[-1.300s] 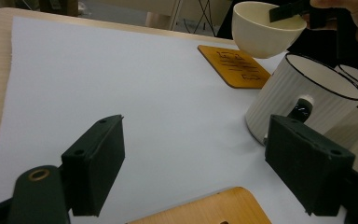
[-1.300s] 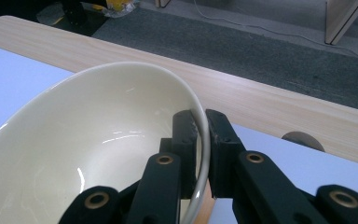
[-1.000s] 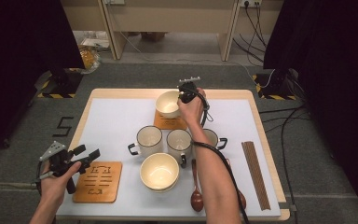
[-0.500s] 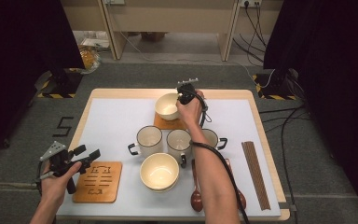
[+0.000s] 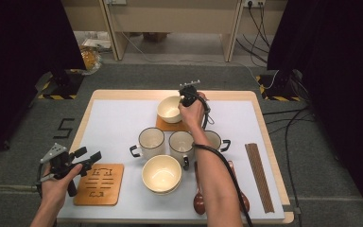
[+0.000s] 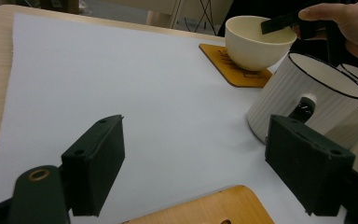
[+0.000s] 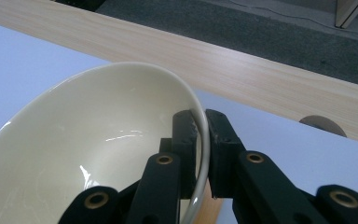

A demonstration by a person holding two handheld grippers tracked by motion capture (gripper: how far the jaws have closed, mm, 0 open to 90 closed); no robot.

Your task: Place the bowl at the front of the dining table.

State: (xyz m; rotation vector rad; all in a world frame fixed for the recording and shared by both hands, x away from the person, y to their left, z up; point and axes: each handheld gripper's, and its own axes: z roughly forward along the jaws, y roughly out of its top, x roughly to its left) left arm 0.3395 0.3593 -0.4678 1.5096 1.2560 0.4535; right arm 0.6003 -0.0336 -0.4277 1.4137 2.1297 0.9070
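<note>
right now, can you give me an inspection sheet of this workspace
surface: wooden table under a white mat
job's things: far bowl on the far coaster, rim pinched
clutter: three mugs, near bowl, near coaster, two spoons, chopsticks
grippers: right gripper shut on far bowl; left gripper open, holding nothing
cables: cable lying along the right forearm; more on the floor at right
surroundings: grey floor, dark curtains, wooden furniture behind
</note>
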